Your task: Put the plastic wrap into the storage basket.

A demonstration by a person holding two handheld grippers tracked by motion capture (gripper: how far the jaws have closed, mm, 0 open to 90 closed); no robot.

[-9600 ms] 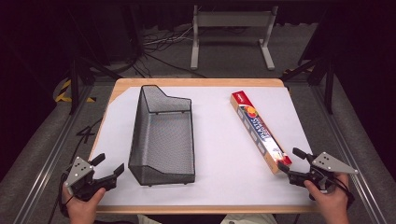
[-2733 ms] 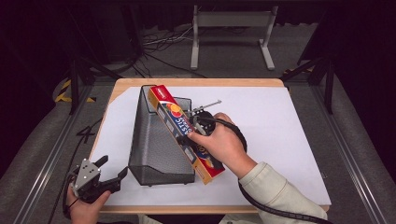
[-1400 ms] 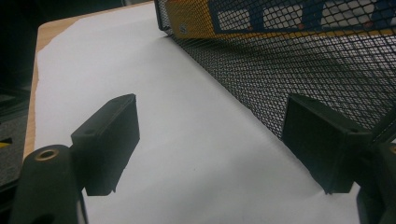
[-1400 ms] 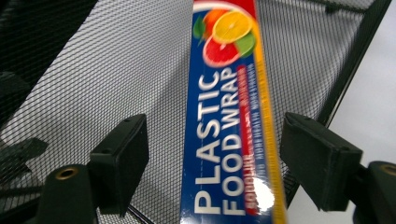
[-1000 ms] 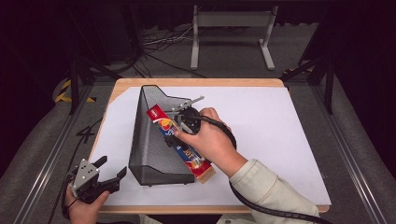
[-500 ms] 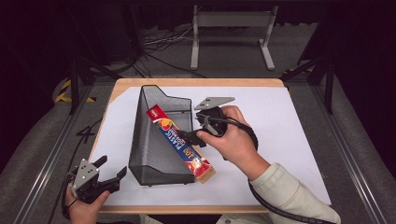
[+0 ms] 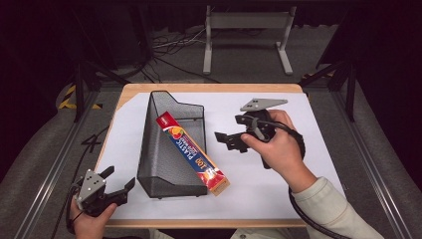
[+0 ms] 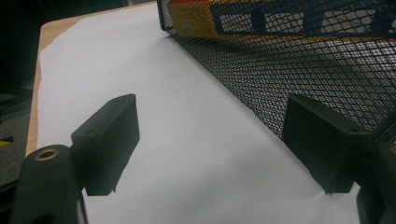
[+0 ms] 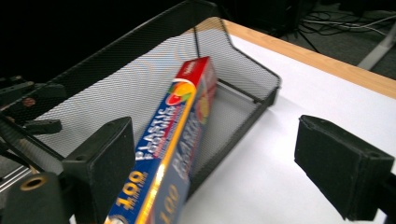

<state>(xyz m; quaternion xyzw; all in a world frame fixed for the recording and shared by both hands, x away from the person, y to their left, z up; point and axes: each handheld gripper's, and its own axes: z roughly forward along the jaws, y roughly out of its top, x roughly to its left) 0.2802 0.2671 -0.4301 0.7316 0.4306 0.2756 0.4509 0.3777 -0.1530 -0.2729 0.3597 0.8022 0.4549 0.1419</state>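
The plastic wrap box (image 7: 192, 155) lies diagonally in the black mesh basket (image 7: 157, 164). Its far end rests inside the basket; its near end projects over the basket's low front wall and reaches the white sheet (image 7: 308, 149) that covers the desk (image 7: 209, 88).

The right hand-held gripper (image 7: 226, 139) is just beside the basket's right wall, apart from the box. Its jaws stand wide apart and hold nothing; in the right gripper view the box sits ahead of the left jaw, with no contact visible.

The left hand-held gripper (image 7: 119, 181) is at the near left corner of the desk, beside the basket's front left corner. Its jaws are likewise spread and empty.

Step in hand, as judged: placement of the box in the basket, with the release made. The box is not fully seated.

Next move, as judged: either push the projecting end forward until the box lies within the walls, or withdraw the right hand-held gripper. A push calls for the basket to be steadied, since light mesh may slide on the sheet.
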